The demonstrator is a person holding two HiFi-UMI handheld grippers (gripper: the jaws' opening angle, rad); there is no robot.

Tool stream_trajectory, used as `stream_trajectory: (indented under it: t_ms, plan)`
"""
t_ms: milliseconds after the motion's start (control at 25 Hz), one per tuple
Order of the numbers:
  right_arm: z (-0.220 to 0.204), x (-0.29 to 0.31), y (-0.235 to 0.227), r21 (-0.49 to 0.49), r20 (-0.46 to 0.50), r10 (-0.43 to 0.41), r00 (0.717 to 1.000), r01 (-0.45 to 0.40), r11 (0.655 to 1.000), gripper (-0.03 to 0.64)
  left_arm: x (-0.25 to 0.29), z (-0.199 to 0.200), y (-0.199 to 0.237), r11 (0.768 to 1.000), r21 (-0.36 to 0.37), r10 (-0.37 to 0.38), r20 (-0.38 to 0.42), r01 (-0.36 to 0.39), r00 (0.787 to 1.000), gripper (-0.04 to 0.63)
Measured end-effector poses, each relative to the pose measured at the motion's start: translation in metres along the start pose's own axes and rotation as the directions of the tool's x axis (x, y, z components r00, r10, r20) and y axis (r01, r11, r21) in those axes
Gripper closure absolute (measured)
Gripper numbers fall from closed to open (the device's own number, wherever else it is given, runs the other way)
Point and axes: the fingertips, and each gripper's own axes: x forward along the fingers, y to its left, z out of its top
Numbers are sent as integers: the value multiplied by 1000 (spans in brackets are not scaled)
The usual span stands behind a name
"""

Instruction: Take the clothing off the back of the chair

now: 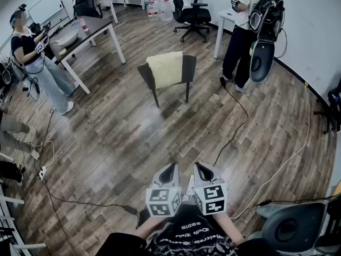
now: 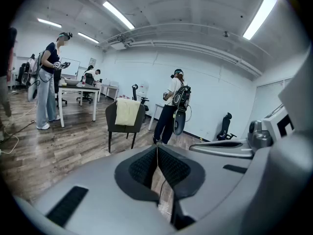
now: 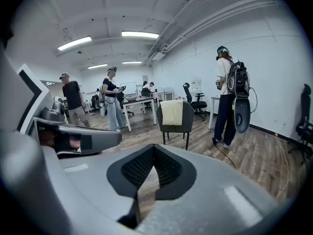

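A dark chair [image 1: 186, 70] stands on the wood floor some way ahead, with a pale yellow garment [image 1: 164, 68] draped over its back. The left gripper view shows the chair [image 2: 112, 120] and garment [image 2: 127, 111] at centre left; the right gripper view shows the chair [image 3: 185, 119] and garment [image 3: 172, 112] straight ahead. My left gripper [image 1: 169, 169] and right gripper [image 1: 201, 169] are held side by side close to my body, far short of the chair. Both are shut with nothing between the jaws.
A person with a backpack [image 1: 250, 31] stands right of the chair, and another person [image 1: 37, 63] stands by a white table [image 1: 88, 33] at the left. Cables [image 1: 234, 127] run across the floor. An office chair [image 1: 192, 12] stands at the back.
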Motion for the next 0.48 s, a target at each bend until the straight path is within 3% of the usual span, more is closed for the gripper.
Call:
stream_trajectory:
  t_ms: [480]
  plan:
    - [0,8,6,-17,-8,4,1000,-4,1000,612,4,1,11,1000,-13,5,-8,-5,1000,583]
